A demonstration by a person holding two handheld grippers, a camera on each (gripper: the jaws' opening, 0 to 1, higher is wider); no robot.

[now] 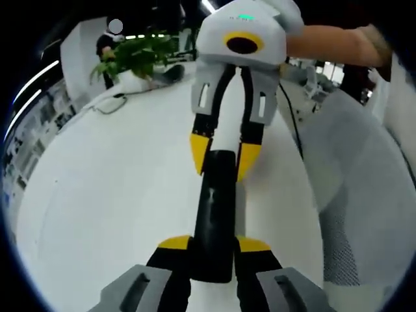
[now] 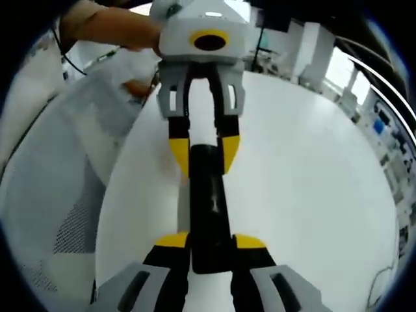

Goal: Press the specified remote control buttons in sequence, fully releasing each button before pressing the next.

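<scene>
A long remote control (image 1: 213, 214) with a black face and white body hangs over the white table (image 1: 104, 195), held at both ends. At the bottom of the left gripper view, my left gripper (image 1: 214, 245) is shut on its near end. My right gripper (image 1: 224, 156) comes in from the top, shut on the far end. In the right gripper view the remote control (image 2: 208, 201) runs up from my right gripper (image 2: 211, 241) to the left gripper (image 2: 203, 153) opposite. No buttons can be made out on the dark face.
A potted plant (image 1: 136, 55) and a cable (image 1: 110, 104) lie at the table's far edge. A white mesh chair (image 1: 351, 201) stands beside the table, also in the right gripper view (image 2: 65, 188). A person's forearm (image 1: 338, 42) holds the right gripper.
</scene>
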